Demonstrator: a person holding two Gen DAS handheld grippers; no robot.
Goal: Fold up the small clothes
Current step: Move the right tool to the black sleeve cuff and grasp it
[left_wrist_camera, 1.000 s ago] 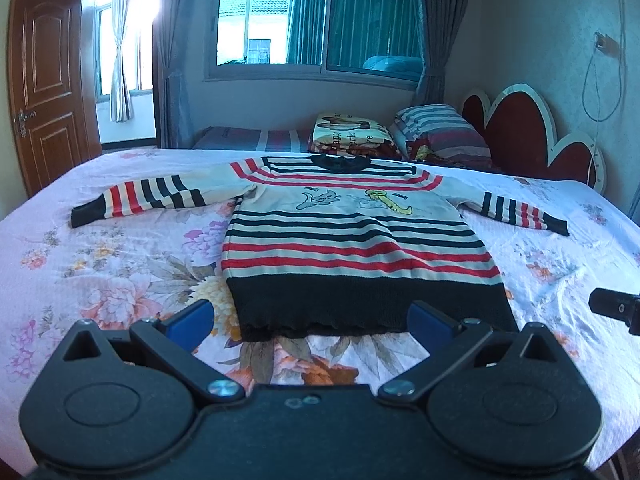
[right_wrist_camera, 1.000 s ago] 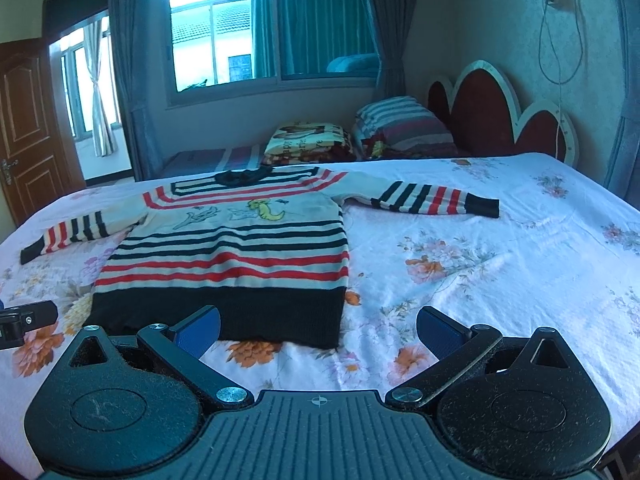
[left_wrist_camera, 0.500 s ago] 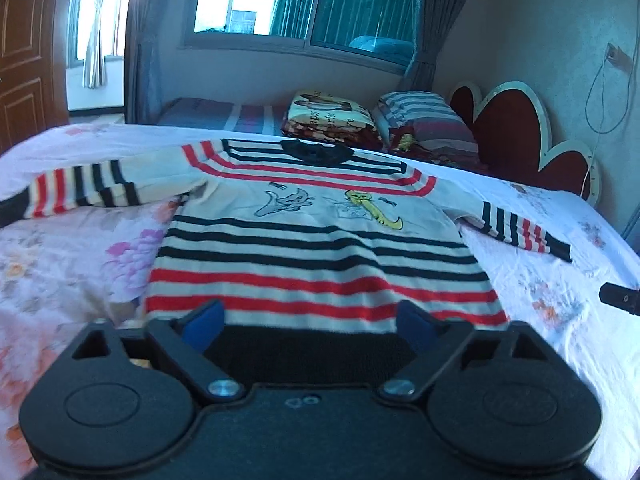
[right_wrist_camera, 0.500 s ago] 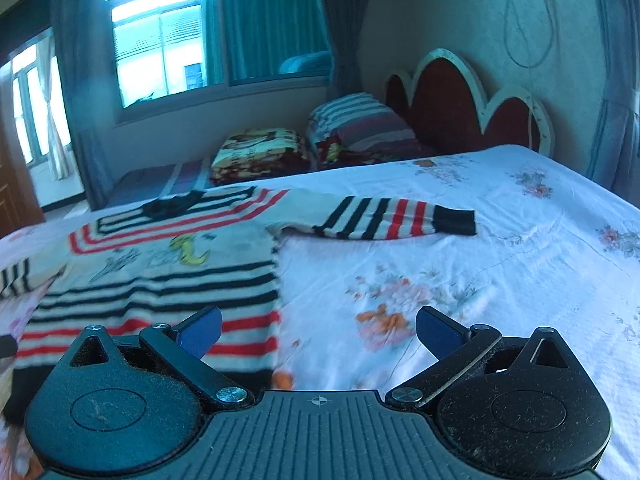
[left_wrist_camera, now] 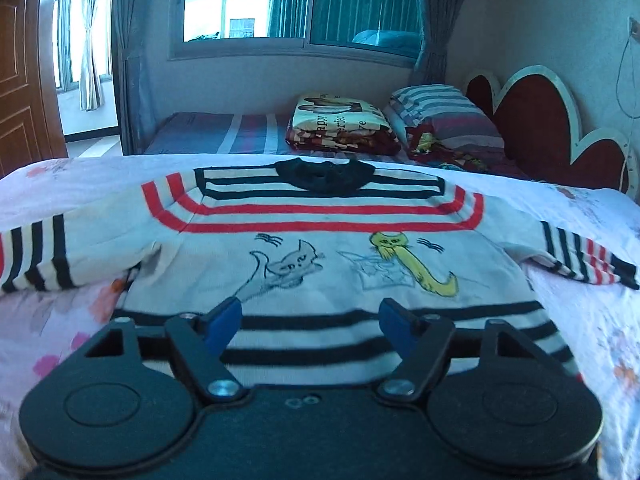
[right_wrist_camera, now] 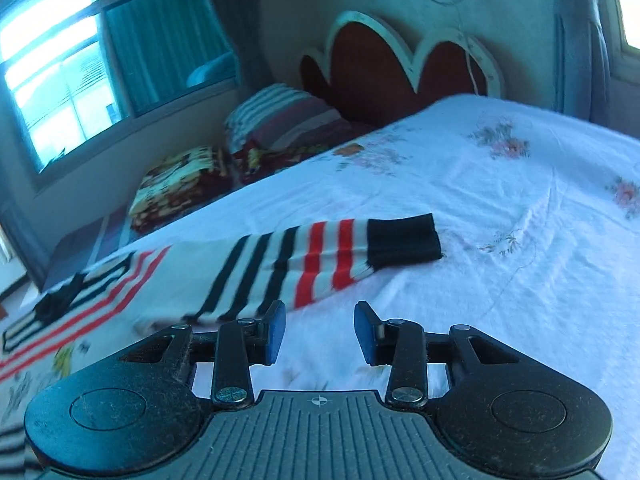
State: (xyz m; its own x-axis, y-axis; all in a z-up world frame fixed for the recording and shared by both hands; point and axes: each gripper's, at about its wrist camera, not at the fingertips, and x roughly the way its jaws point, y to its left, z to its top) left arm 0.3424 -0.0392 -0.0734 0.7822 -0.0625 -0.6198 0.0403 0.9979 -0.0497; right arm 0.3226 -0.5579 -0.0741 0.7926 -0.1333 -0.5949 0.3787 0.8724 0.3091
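Observation:
A small striped sweater [left_wrist_camera: 320,248] with two cartoon cats lies flat on the flowered bedsheet [left_wrist_camera: 52,312], sleeves spread out. My left gripper [left_wrist_camera: 310,322] hovers over the sweater's middle, just below the cats; its jaws are closing with nothing pinched between them. In the right wrist view the sweater's right sleeve [right_wrist_camera: 320,256] with its black cuff lies just ahead. My right gripper [right_wrist_camera: 318,332] is tilted over bare sheet beside the sleeve's near edge, jaws closing and empty.
Folded blankets [left_wrist_camera: 340,128] and a striped pillow [left_wrist_camera: 440,112] lie past the bed's far side. A red headboard [right_wrist_camera: 400,68] stands on the right, a window [left_wrist_camera: 300,0] behind. White flowered sheet [right_wrist_camera: 520,220] spreads to the right of the sleeve.
Both grippers moved forward over the bed. The left went from the hem to the sweater's middle and narrowed. The right swung right to the sleeve, rolled, and its jaws closed a good deal.

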